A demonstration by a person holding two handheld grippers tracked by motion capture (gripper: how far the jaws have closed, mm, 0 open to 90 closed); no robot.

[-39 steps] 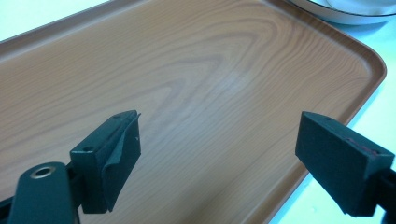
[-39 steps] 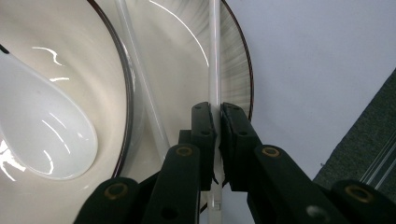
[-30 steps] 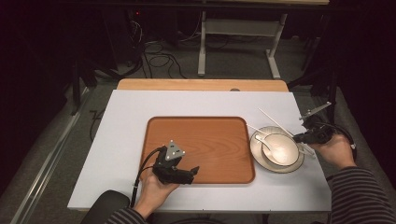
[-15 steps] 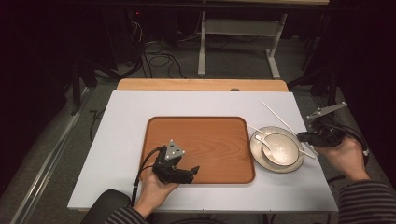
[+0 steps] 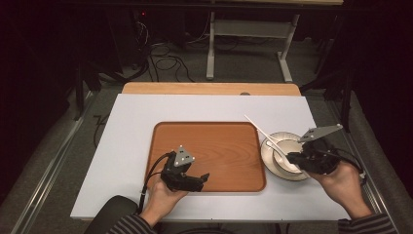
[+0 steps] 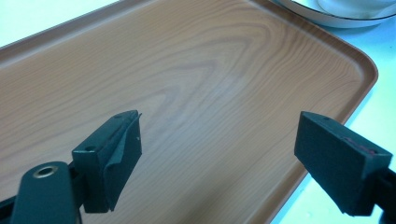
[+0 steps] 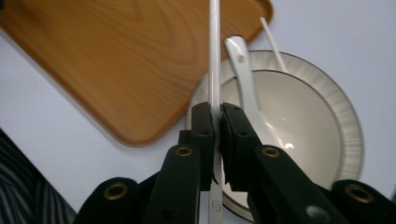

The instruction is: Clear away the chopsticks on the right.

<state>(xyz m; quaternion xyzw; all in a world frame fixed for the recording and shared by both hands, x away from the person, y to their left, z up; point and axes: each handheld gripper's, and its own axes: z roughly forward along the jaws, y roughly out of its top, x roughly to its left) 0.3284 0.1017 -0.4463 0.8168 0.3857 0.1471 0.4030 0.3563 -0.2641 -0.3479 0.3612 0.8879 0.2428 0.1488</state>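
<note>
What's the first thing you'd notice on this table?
The big wooden tray in the middle of the white table catches the eye first. Right of it sits a pale bowl with a white spoon in it, and the right hand-held gripper pinches a thin white stick above it.

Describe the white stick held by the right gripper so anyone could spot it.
Right of the wooden tray sits a white bowl. The stick is the thin one clamped between the fingers of the right gripper; the spoon beside it is broader, the other stick lies free.

Overhead forward-down, gripper views close, sharing tray (image 5: 207, 146)
</note>
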